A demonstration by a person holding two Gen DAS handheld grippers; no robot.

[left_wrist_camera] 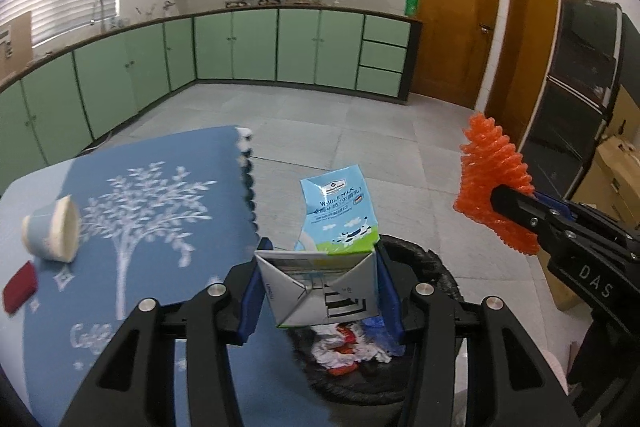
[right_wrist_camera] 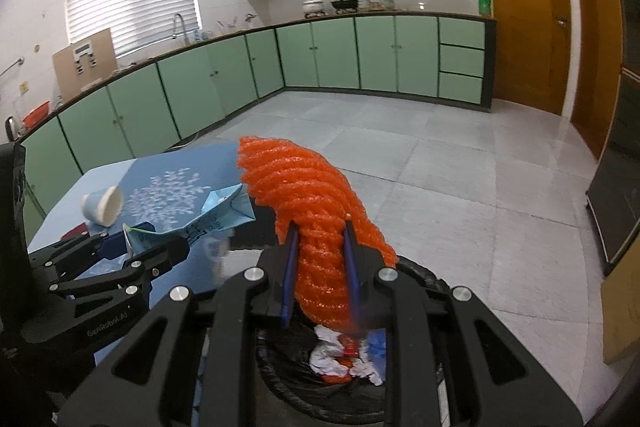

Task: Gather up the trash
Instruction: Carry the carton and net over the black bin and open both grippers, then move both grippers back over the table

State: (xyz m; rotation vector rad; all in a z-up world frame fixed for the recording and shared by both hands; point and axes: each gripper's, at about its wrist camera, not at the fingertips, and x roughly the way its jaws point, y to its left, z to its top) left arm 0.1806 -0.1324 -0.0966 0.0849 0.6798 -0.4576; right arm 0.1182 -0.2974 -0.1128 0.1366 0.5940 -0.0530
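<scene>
A: Left gripper (left_wrist_camera: 320, 291) fingers clamp the milk carton (left_wrist_camera: 338, 223), its length pointing away up-frame; right gripper (right_wrist_camera: 320, 267) pinches the orange foam net (right_wrist_camera: 308, 203).

B: Bin (left_wrist_camera: 436, 267) sits directly beneath both, lower centre.

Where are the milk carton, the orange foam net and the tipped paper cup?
milk carton (left_wrist_camera: 340, 215), left wrist view, printed front.
orange foam net (right_wrist_camera: 304, 195), right wrist view, middle.
paper cup (left_wrist_camera: 52, 229), left wrist view, side wall.
</scene>
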